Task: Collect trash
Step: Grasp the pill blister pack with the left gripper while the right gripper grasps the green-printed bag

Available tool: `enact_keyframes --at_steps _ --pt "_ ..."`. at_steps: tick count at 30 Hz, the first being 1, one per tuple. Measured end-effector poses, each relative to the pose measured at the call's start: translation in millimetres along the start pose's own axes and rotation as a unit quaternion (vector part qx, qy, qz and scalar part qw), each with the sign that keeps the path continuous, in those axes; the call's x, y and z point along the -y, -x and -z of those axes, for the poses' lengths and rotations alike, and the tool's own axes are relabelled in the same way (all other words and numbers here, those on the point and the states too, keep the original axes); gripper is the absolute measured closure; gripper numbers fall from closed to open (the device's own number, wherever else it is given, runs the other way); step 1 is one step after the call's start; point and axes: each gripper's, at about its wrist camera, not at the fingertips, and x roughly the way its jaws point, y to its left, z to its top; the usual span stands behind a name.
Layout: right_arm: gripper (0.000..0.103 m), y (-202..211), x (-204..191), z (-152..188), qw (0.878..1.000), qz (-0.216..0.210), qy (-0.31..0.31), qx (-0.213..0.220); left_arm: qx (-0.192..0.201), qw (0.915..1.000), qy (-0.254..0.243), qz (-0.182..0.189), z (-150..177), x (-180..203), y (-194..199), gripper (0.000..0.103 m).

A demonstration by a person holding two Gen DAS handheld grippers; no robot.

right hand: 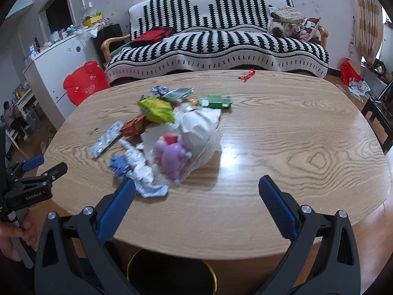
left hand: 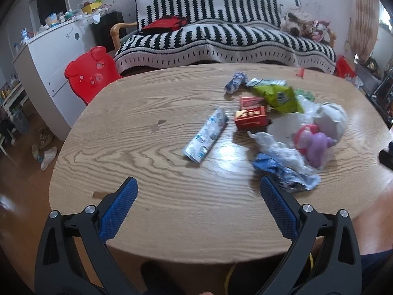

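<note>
A heap of trash lies on the wooden table (left hand: 152,196): a flattened blue-white wrapper (left hand: 206,136), a red carton (left hand: 250,118), a yellow-green snack bag (left hand: 280,97), crumpled blue-white paper (left hand: 282,164) and a clear plastic bag with a pink-purple toy (left hand: 316,142). In the right wrist view the same bag (right hand: 186,145), snack bag (right hand: 157,109), wrapper (right hand: 106,140) and a green carton (right hand: 215,101) show. My left gripper (left hand: 197,189) is open and empty at the near table edge. My right gripper (right hand: 196,189) is open and empty, its left finger beside the crumpled paper (right hand: 142,174).
A black bin with a gold rim (right hand: 172,270) stands under the near table edge. A striped sofa (left hand: 221,36) is behind the table, a red child's chair (left hand: 89,73) and white cabinet (left hand: 49,56) to the left. A red scrap (right hand: 246,74) lies at the far edge.
</note>
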Motion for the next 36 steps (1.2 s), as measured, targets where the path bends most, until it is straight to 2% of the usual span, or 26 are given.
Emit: enact_keyframes --at_steps 4,7,10,12,15,18,19,20,21,22,23,26,29,31,34,36 --pt "0.006 -27.6 20.7 -25.1 0.999 -0.023 -0.042 -0.023 -0.005 0.9994 -0.032 -0.011 -14.8 -4.8 -35.5 0.006" --pt "0.006 -55.4 33.6 -38.8 0.994 -0.045 -0.08 -0.05 -0.024 0.9994 -0.023 0.011 -23.0 -13.5 -68.0 0.006" --pt "0.006 -80.5 39.6 -44.6 0.99 -0.06 -0.109 -0.072 -0.047 0.9988 -0.007 0.015 -30.5 -19.1 -98.6 0.006" --pt "0.007 -92.3 41.2 -48.6 0.987 -0.067 -0.121 -0.081 -0.045 0.9988 -0.008 0.018 -36.6 -17.8 -110.5 0.006" --pt "0.012 -105.2 40.7 -53.0 0.985 -0.07 -0.133 -0.089 -0.035 0.999 -0.019 0.02 -46.1 -12.4 -124.1 0.006" --pt "0.031 -113.8 38.6 -54.5 0.981 -0.084 -0.148 -0.094 -0.037 0.9988 -0.025 0.019 -49.0 -5.2 -135.5 0.008" --pt "0.046 -112.6 38.0 -55.1 0.98 -0.092 -0.153 -0.09 -0.039 0.9987 -0.025 0.02 -48.8 -3.8 -136.8 0.019" --pt "0.058 -110.0 36.3 -57.1 0.979 -0.098 -0.154 -0.085 -0.043 0.9985 -0.023 0.023 -49.1 -2.3 -138.0 0.04" --pt "0.059 -109.1 34.7 -59.1 0.98 -0.099 -0.15 -0.084 -0.051 0.998 -0.019 0.031 -48.9 -1.6 -138.8 0.049" --pt "0.065 -105.2 31.9 -60.3 0.981 -0.103 -0.146 -0.079 -0.055 0.9976 -0.013 0.04 -48.3 -2.1 -137.9 0.066" --pt "0.075 -100.1 30.1 -61.7 0.98 -0.114 -0.144 -0.072 -0.056 0.9972 -0.004 0.049 -48.1 -3.7 -135.6 0.08" --pt "0.077 -83.8 29.3 -65.3 0.979 -0.134 -0.145 -0.046 -0.048 0.9978 0.009 0.045 -50.7 -8.6 -125.0 0.097" --pt "0.078 -66.6 30.6 -69.7 0.973 -0.17 -0.154 -0.022 -0.032 0.9971 0.036 0.059 -54.8 -18.7 -107.7 0.103" --pt "0.079 -56.1 32.3 -73.2 0.969 -0.192 -0.158 -0.01 -0.021 0.9969 0.045 0.061 -57.2 -22.3 -97.1 0.103" --pt "0.085 -39.3 32.6 -76.1 0.967 -0.204 -0.152 0.007 -0.009 0.9966 0.041 0.07 -59.2 -21.6 -80.5 0.103" --pt "0.085 -32.0 31.6 -76.7 0.969 -0.202 -0.143 0.012 -0.006 0.9966 0.033 0.076 -58.4 -19.0 -72.8 0.103"
